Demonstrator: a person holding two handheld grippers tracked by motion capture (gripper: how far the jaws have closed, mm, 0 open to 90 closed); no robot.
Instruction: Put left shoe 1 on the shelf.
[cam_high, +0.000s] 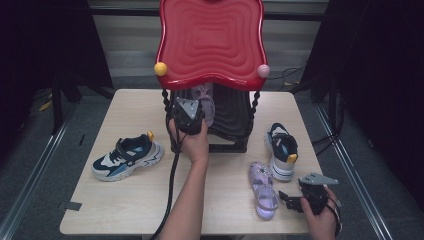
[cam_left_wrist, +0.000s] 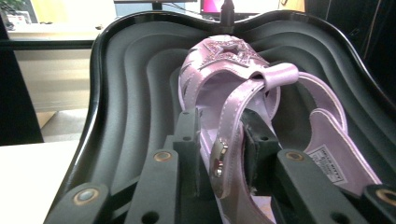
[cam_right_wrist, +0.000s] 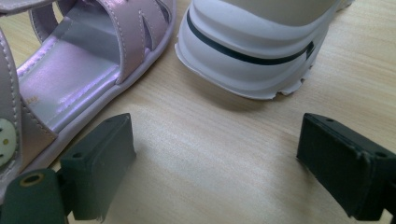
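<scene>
Pale wooden desk (cam_high: 125, 200), set on a grey floor between dark curtains. At its far middle, a two-tier shoe rack: wavy red top shelf (cam_high: 210, 40) tipped toward the camera, with a yellow ball (cam_high: 160, 69) and a pink ball (cam_high: 263, 71) at its front corners, over a ribbed black lower shelf (cam_high: 232, 117). On the desk's left, a navy, white and blue sneaker (cam_high: 127, 157), lying well apart from the rack. On the right, a second matching sneaker (cam_high: 281, 150), toe toward the near edge, and just beside it on its left a lilac sandal (cam_high: 263, 190) flat on the desk, close to touching. On the black shelf, another lilac sandal (cam_left_wrist: 243, 102) with a glittery toe piece, strap pinched between the left gripper (cam_high: 187, 116) jaws, clamped on that strap in the left gripper view. Near the desk's right front corner, the right gripper (cam_high: 295, 200), low over the wood, jaws wide apart and holding nothing, the desk sandal's edge by one jaw and the white sneaker sole (cam_right_wrist: 252, 51) ahead.
</scene>
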